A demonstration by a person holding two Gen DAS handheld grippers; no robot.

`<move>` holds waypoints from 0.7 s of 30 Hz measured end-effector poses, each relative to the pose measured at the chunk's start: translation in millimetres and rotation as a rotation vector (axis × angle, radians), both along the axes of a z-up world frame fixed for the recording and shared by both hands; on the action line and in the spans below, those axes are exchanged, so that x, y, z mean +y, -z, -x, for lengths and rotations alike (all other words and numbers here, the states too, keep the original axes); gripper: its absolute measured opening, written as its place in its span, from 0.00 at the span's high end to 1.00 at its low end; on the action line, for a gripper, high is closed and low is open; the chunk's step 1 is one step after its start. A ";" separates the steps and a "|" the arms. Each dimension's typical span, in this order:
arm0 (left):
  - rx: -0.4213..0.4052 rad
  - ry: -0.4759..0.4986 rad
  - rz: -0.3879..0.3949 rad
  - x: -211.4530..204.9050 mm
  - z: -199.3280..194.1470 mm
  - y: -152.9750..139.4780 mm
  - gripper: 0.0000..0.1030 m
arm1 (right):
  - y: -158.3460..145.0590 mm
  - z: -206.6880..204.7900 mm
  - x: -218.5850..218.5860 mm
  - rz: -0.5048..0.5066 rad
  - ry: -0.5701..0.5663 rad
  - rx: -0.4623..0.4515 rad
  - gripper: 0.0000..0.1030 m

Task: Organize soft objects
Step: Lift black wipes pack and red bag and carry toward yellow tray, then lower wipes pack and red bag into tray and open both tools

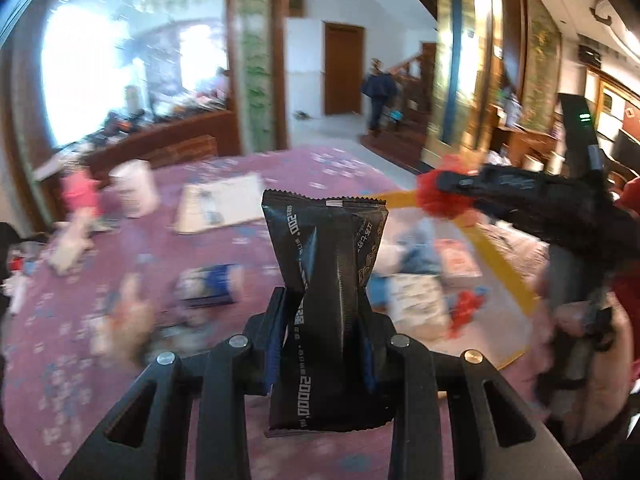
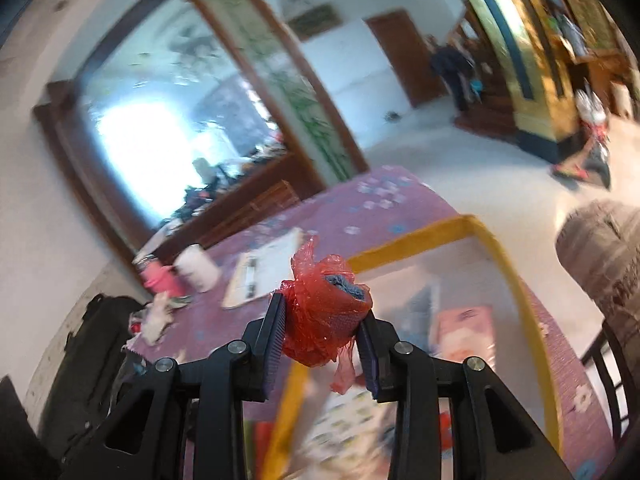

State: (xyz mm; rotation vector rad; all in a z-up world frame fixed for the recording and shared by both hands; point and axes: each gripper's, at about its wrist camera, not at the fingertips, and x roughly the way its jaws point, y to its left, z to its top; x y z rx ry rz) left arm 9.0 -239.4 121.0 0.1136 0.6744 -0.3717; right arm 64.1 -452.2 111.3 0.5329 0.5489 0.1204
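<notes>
Left gripper (image 1: 326, 336) clamped on a black foil snack packet (image 1: 326, 280), pinched at the waist, standing upright between the pads, held above the table. Right gripper (image 2: 323, 334) closed tight on a crumpled red plastic bundle (image 2: 326, 320) with a blue-grey cloth roll (image 2: 347, 286) showing at its top; same bundle seen at right in the left wrist view, at the tip of the other tool, over the yellow rim.

Below: round table under a purple patterned cloth (image 1: 80, 380). Yellow-edged clear bin (image 2: 516, 276) at right, near side, holding pale packets and a pink box (image 2: 464, 328); blurred, contents hard to name. Scattered on the cloth at left and far: white roll (image 1: 134, 194), pink item (image 1: 82, 196) beside it, flat white booklet (image 1: 222, 208), blue-and-white packet (image 1: 210, 284) near centre, small white soft toy (image 1: 72, 244). All motion-blurred.

Beyond table: large framed mirror (image 2: 160, 120) on left wall, wooden door (image 1: 344, 74) far, a person in dark clothes (image 1: 378, 96) by the stairs. Black bag (image 2: 88, 368) against wall, near left.
</notes>
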 end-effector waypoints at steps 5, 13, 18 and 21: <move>0.136 0.078 0.003 -60.8 -46.6 18.1 0.70 | 34.9 -19.6 -31.2 -0.037 0.052 0.088 0.64; 0.259 0.067 -0.049 -123.1 -116.0 45.0 0.70 | 48.6 -9.8 -68.8 -0.053 0.148 0.158 0.64; 0.311 0.049 -0.055 -131.2 -136.6 56.1 0.70 | 51.7 -18.0 -67.4 -0.020 0.160 0.204 0.64; 0.314 0.052 -0.034 -129.2 -137.9 56.2 0.70 | 50.7 -19.5 -63.2 0.019 0.161 0.215 0.64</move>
